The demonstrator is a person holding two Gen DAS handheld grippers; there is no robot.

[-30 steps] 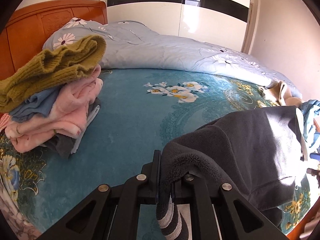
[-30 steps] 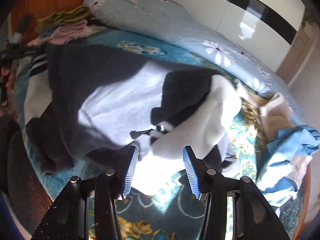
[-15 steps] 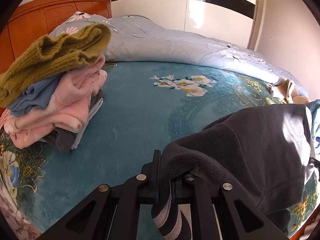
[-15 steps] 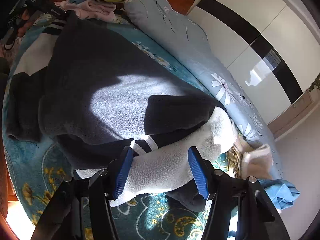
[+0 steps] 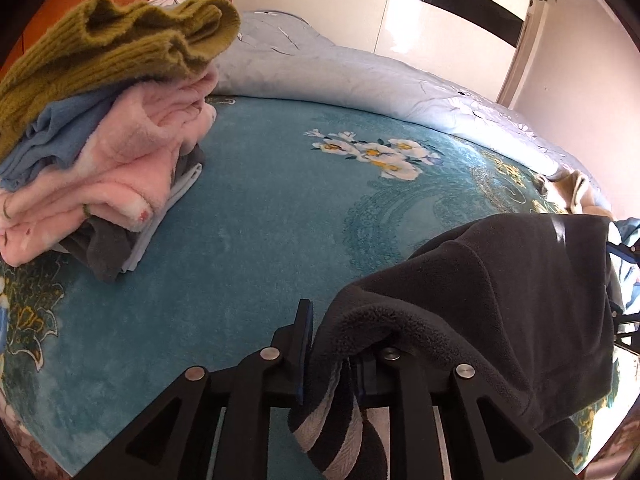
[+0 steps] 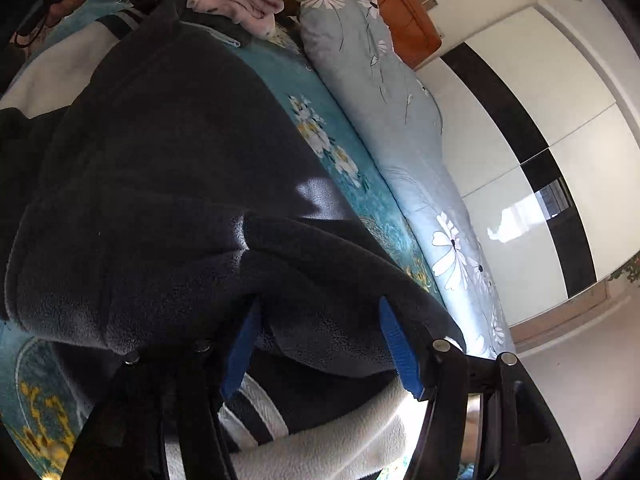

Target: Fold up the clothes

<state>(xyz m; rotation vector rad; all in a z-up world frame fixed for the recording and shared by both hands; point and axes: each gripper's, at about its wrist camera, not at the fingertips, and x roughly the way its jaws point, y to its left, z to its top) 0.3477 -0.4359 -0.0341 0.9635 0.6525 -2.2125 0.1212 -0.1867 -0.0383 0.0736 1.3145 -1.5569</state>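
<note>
Fleece point(image 5: 500, 300) pinched in left claw point(image 5: 328, 344)

Clothes-strewn teal floral bed point(image 5: 256, 240)

Black linkage arms, silver screws; blue-padded fingers point(image 6: 394, 340).
</note>
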